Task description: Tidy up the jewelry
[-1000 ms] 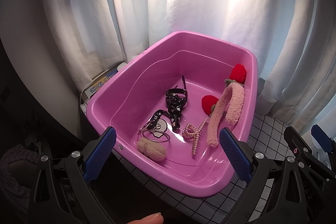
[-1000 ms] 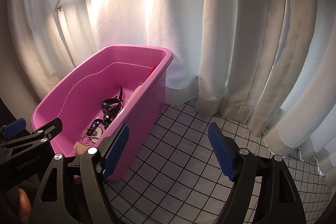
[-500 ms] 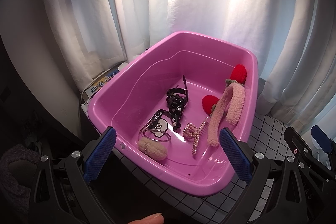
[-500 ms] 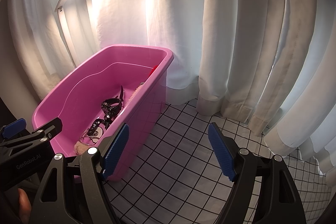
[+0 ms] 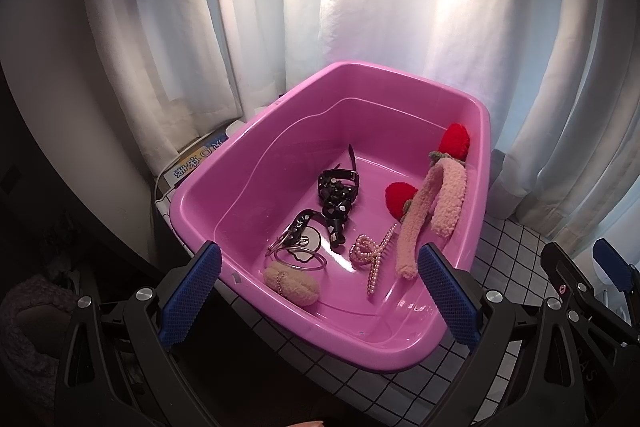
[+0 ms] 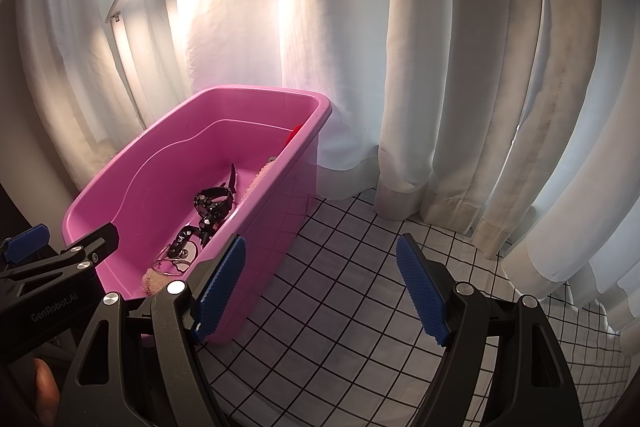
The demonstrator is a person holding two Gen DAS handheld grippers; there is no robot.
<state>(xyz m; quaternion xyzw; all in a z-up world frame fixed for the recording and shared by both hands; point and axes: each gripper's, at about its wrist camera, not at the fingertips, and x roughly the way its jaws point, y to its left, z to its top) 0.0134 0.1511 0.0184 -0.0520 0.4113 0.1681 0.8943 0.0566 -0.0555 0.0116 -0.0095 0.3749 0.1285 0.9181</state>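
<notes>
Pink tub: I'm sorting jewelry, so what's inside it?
Inside the pink tub: black strap, metal bangles, pearl clip, fuzzy scrunchie, pink plush headband. Anything beneath them is hidden.

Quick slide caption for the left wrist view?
Open left tongs hover over a pink tub holding jewelry and hair accessories.

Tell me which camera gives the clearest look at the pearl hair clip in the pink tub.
The left wrist view. There the pearl hair clip lies in full sight on the floor of the pink tub, between the fluffy pink headband and the metal bangles. In the right wrist view the tub's near wall hides it.
</notes>
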